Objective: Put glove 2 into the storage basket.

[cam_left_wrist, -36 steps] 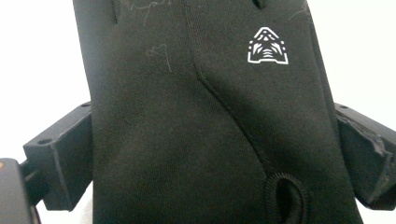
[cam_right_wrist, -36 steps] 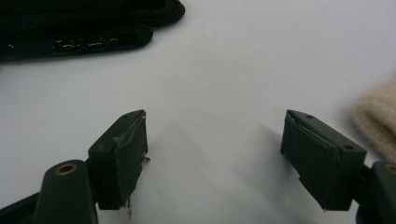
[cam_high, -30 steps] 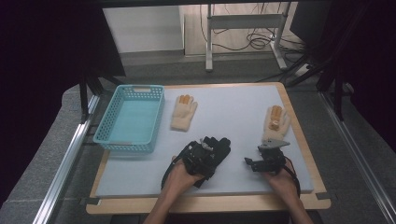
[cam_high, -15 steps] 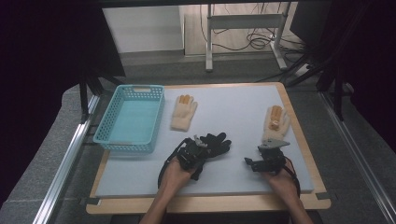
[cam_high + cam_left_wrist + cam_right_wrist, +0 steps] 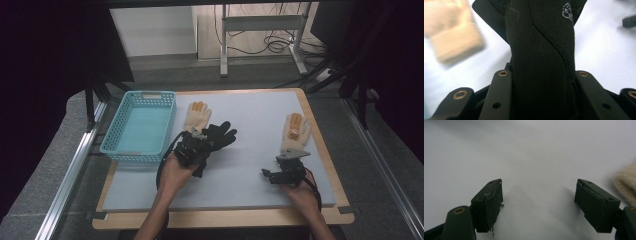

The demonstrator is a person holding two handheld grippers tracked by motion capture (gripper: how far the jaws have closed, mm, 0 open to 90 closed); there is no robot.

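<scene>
Two cream gloves (image 5: 198, 116) flank black glove (image 5: 220, 135) | basket (image 5: 140, 125) left

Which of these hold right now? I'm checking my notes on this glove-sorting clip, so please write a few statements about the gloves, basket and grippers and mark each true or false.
1. The left gripper is shut on the black glove. True.
2. The right gripper holds a cream glove. False: its jaws stand open with only the white table mat between them.
3. The blue basket has a glove in it. False: nothing lies inside it.
4. One cream glove with orange fingertips lies beside the basket, another just ahead of the right gripper. True.
5. The black glove lies flat, untouched. False: its cuff is clamped between the left jaws.
</scene>
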